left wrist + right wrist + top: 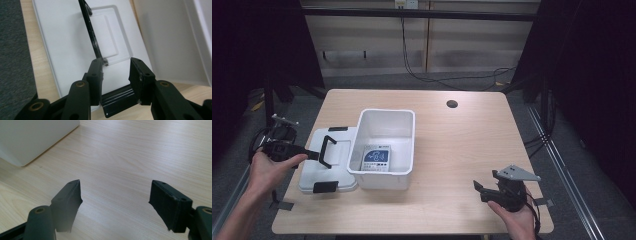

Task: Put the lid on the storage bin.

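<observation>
A white lid (pixel 309 172) lies flat on the table, left of an open white box (pixel 388 121). Its black handle (pixel 327 150) stands raised. My left gripper (pixel 315 155) reaches in from the left with its tips at that handle. In the left gripper view the handle (pixel 93 37) runs up from the tip of the left jaw, and the left gripper (pixel 116 61) has a gap between its pads with bare lid (pixel 62 37) behind. Inside the box lies a blue-and-white card (pixel 377 158). My right gripper (pixel 479 191) hovers open over bare wood (pixel 120 150) at the front right.
Black latches sit on the lid's near edge (pixel 325 187) and far edge (pixel 338 129); the near latch (pixel 116 101) shows under my left jaws. A round cable hole (pixel 452 104) is at the table's back right. The box corner (pixel 32 137) is far left of my right gripper.
</observation>
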`<state>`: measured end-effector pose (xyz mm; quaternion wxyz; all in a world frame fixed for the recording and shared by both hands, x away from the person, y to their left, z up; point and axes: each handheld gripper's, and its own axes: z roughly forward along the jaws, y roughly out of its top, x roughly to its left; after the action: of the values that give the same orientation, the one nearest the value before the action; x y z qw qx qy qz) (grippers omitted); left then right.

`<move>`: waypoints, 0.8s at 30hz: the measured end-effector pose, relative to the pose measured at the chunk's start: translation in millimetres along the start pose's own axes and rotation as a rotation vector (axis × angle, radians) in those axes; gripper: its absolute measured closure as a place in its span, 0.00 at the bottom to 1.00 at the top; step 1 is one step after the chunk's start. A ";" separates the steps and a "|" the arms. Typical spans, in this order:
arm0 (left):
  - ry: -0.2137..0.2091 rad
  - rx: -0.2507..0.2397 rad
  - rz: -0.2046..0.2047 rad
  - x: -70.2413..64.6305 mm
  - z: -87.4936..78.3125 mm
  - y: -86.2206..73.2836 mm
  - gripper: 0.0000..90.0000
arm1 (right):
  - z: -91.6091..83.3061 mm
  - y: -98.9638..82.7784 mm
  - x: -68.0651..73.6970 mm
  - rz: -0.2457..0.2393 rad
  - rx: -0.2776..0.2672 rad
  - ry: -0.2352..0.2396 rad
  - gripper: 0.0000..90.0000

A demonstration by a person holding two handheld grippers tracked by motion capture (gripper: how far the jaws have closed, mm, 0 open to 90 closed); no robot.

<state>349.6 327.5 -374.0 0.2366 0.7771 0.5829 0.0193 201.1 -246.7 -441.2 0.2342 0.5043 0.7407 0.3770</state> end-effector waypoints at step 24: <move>0.101 0.139 -0.058 8.9 23.4 36.9 0.79 | 2.1 0.1 1.5 -0.019 0.023 0.005 0.28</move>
<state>392.7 319.9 -382.5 0.1531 0.7725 0.6162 0.0111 202.1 -244.6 -442.4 0.2301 0.4989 0.7503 0.3678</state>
